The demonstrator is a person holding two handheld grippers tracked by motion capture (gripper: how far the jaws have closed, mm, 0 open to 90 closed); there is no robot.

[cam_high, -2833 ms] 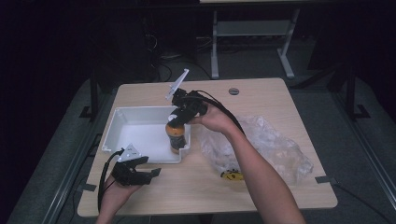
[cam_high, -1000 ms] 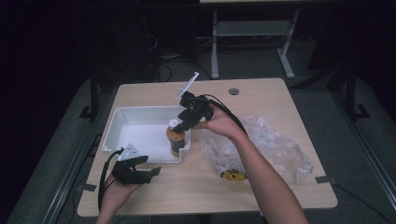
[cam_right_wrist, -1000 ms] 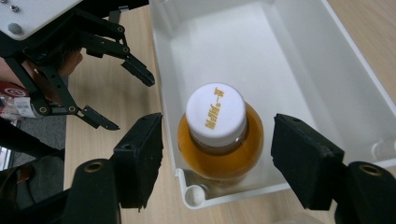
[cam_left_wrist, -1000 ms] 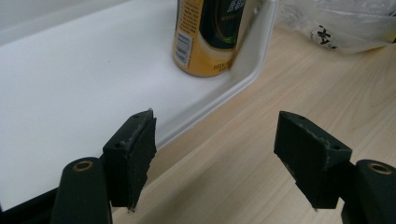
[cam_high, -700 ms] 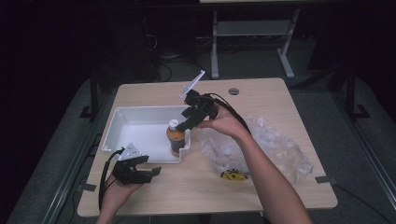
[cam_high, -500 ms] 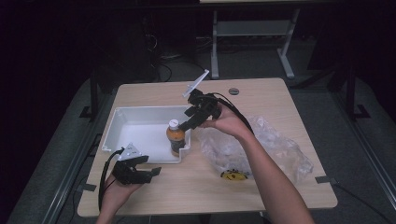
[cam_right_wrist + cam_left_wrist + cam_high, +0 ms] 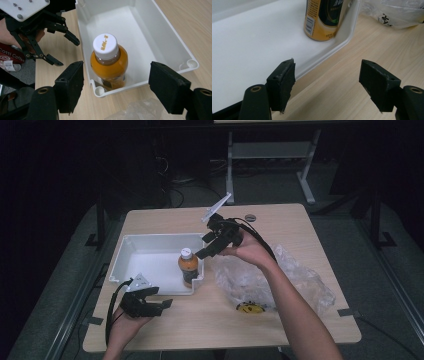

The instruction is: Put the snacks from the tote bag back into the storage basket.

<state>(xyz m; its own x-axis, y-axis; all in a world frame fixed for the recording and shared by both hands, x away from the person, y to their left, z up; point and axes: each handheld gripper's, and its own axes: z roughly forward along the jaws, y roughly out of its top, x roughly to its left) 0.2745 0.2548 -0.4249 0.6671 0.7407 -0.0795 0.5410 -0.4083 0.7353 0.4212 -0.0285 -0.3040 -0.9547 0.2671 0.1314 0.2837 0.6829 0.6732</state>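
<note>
The left gripper view cuts off the bottle (image 7: 324, 18) above its label. The yellow item (image 7: 248, 308) under the plastic bag (image 7: 280, 280) is too small to identify.

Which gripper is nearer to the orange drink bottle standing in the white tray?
Right. The right gripper hovers open just beside the bottle, near its cap. The left gripper rests open outside the tray's near wall.

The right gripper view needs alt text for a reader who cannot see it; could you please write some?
An orange drink bottle with a white cap stands upright in the near corner of a white bin on a wooden table. The right tongs hang open above it, not touching. The left tongs sit open beside the bin, and clear plastic lies at the bottom edge.
</note>
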